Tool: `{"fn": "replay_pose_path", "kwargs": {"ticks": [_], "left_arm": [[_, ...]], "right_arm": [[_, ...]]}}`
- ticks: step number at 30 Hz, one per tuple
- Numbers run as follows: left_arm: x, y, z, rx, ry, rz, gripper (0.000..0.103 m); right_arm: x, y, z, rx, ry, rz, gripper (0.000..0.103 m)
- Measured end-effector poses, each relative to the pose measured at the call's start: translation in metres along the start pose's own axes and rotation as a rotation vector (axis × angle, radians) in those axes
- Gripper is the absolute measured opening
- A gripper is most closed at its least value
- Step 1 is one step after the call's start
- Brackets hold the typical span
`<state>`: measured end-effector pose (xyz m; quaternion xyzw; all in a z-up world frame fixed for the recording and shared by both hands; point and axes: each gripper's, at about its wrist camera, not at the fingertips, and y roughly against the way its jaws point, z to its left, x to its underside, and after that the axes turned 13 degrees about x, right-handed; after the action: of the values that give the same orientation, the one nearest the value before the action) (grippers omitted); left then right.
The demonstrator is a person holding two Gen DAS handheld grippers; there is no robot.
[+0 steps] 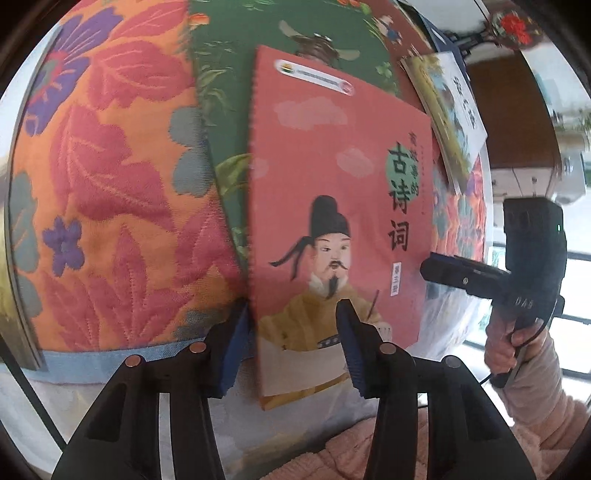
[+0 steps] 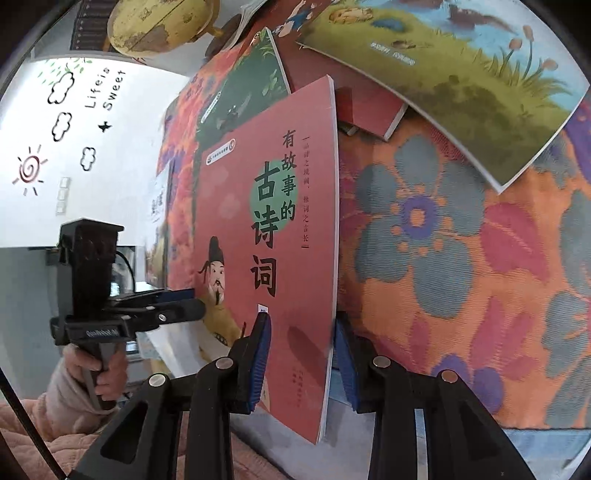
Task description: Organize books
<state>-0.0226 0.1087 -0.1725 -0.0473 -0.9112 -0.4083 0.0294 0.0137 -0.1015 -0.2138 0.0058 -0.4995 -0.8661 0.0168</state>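
Both claws grip one book: my left claw pinches the lower spine-side edge of the red poetry book, and my right claw is nearly closed on its lower open-page edge. I hold the book raised and tilted above the floral cloth covering the worktop. Risk, as I judge it: thin covers held only at their lower edge may bow or slip if my two claws pull apart or twist unevenly. Nearby lie a green book partly beneath the red one, a meadow-cover book overlapping a dark red book, and a globe beyond. Those loose, overlapping books crowd any landing spot.
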Motion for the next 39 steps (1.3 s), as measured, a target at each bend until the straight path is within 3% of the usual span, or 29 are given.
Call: {"fn": "replay_pose_path", "kwargs": {"ticks": [4, 10, 14, 21, 39], "left_arm": [[0.002, -0.006, -0.01, -0.039, -0.024, 0.006, 0.039], [0.026, -0.019, -0.046, -0.271, -0.198, 0.015, 0.038], [0.035, -0.011, -0.066, -0.222, -0.247, -0.033, 0.038], [0.041, 0.017, -0.079, -0.2, -0.279, -0.083, 0.038], [0.057, 0.028, -0.096, -0.299, -0.432, -0.11, 0.038]], "right_arm": [[0.005, 0.005, -0.001, 0.057, 0.006, 0.003, 0.016], [0.027, 0.017, 0.011, 0.027, 0.024, -0.023, 0.012], [0.035, 0.03, 0.033, 0.1, 0.103, -0.08, 0.012], [0.047, 0.044, 0.046, 0.121, 0.142, -0.13, 0.012], [0.054, 0.058, 0.073, 0.184, 0.245, -0.193, 0.012]]}}
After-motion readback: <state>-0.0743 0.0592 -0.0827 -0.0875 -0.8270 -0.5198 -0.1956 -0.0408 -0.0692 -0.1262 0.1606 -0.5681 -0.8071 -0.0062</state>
